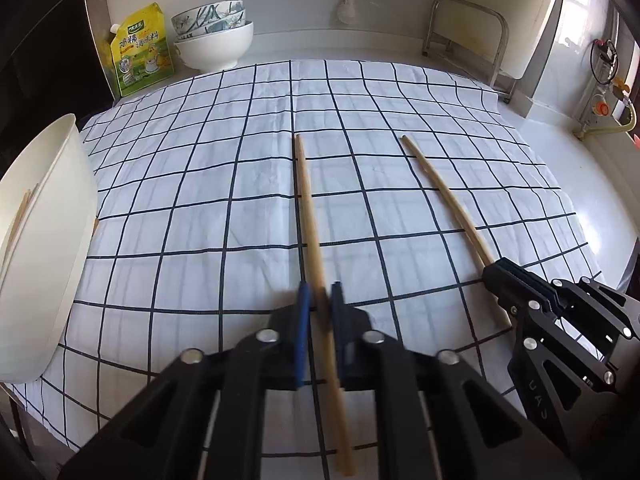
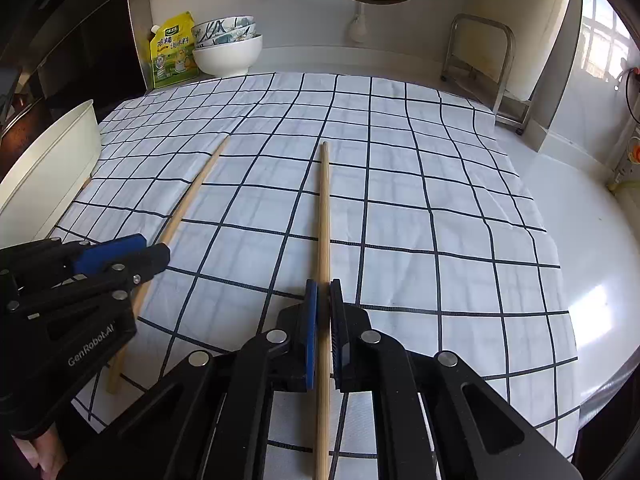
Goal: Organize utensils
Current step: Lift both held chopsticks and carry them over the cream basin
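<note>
A: Start at the tongs. What does each one have?

B: The left tongs [image 1: 320, 300], low centre of the left view, are clenched on a chopstick [image 1: 308, 208]; it runs between the blue pads and its tip points up the frame. The right tongs [image 2: 324, 296], low centre of the right view, grip a second chopstick [image 2: 325, 208] the same way.

A: Lifted, or lying on the cloth?

B: I cannot tell for sure. Both sticks run over the checked cloth [image 1: 200, 184] on the counter [image 1: 580, 184]; the left one looks a little raised and blurred, but I would not swear to it.

A: Where do they go?

B: My guess is the white tub [image 1: 52, 240] at the left edge of the left view. Something pale and thin, likely more sticks, leans inside it. It sits just left of the cloth.

A: So which step is this?

B: Pick-up, I judge: both sticks are grasped, neither is in the tub yet.

A: And the next move?

B: Carry each stick left across the frame to the tub's rim, tip it so one end goes in first, then release. The left tongs are nearer. The right must cross more cloth and stay clear of the left.

A: Anything else around?

B: Stacked bowls [image 1: 216, 36] and a yellow pouch [image 1: 140, 52] at upper left, well apart from the work.
</note>
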`<state>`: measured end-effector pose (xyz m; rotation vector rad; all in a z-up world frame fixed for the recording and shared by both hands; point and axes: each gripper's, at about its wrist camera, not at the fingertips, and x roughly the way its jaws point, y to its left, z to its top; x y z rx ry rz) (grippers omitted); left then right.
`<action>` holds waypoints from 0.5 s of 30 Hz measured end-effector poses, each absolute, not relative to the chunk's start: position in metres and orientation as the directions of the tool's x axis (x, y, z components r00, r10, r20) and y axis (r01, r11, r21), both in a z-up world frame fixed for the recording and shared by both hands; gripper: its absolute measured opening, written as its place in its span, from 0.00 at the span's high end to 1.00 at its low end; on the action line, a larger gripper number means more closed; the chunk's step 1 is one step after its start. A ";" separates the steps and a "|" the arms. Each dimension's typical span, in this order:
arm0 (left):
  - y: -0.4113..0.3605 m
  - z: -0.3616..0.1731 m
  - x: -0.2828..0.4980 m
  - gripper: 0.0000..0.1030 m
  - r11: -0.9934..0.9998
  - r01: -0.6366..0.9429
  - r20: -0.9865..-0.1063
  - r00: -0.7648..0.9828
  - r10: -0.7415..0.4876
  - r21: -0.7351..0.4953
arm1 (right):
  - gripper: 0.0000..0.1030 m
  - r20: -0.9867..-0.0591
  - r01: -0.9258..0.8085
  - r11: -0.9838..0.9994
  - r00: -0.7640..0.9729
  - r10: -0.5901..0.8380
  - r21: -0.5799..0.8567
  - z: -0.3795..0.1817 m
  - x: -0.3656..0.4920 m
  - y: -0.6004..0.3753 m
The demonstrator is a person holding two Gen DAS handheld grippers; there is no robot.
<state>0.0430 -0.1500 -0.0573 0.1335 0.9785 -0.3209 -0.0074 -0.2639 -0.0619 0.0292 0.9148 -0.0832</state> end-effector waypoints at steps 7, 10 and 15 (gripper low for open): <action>-0.129 -0.051 0.044 0.93 0.937 0.323 -0.834 0.473 -0.285 -0.137 | 0.94 -0.791 0.091 0.993 0.612 0.003 0.074 -0.055 -0.007 -0.264; -0.114 -0.034 0.043 0.93 0.936 0.316 -0.814 0.496 -0.304 -0.157 | 0.94 -0.775 0.072 0.991 0.630 0.045 0.116 -0.042 -0.004 -0.256; -0.068 0.010 0.046 0.93 0.944 0.274 -0.753 0.579 -0.313 -0.181 | 0.94 -0.724 -0.016 0.986 0.677 0.132 0.165 -0.007 0.013 -0.218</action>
